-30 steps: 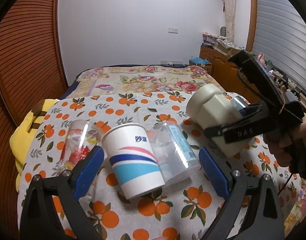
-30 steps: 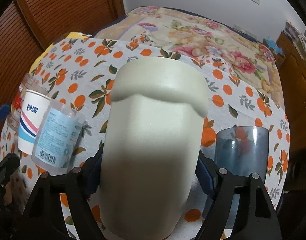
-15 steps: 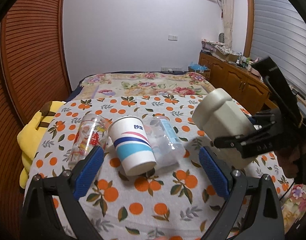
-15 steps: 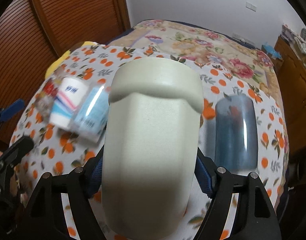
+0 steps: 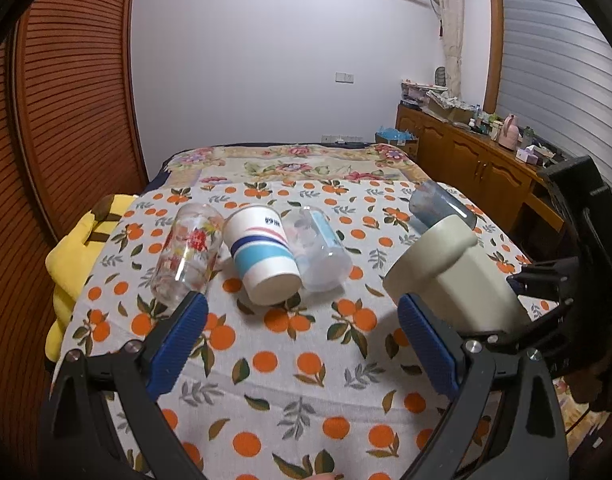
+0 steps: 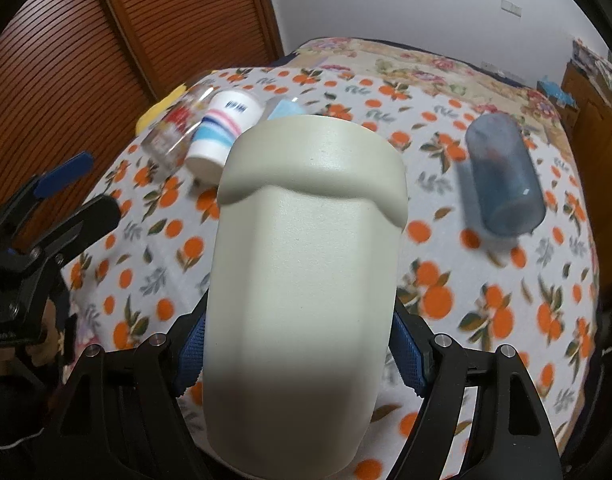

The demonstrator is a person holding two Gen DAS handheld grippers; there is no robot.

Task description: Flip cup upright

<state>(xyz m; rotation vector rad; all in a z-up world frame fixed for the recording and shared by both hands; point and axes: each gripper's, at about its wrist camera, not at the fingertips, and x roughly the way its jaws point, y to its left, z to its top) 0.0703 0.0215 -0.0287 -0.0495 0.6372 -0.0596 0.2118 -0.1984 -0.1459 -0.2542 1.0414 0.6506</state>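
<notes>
Cream faceted cup [image 6: 306,280] with thick rim band, clamped in right hand-held gripper [image 6: 302,356], tilted.

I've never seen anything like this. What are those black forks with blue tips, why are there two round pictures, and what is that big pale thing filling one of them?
There is no robot here: a person holds a hand-held gripper in each hand, each with a wide-angle camera looking along its two blue-padded fingers. One picture is from the left hand-held gripper, open and holding nothing. The other is from the right hand-held gripper, clamped on a cream cup, so it fills that view. On the orange-patterned tablecloth lie a printed glass, a striped paper cup, a clear plastic cup and a blue tumbler, all on their sides.
</notes>
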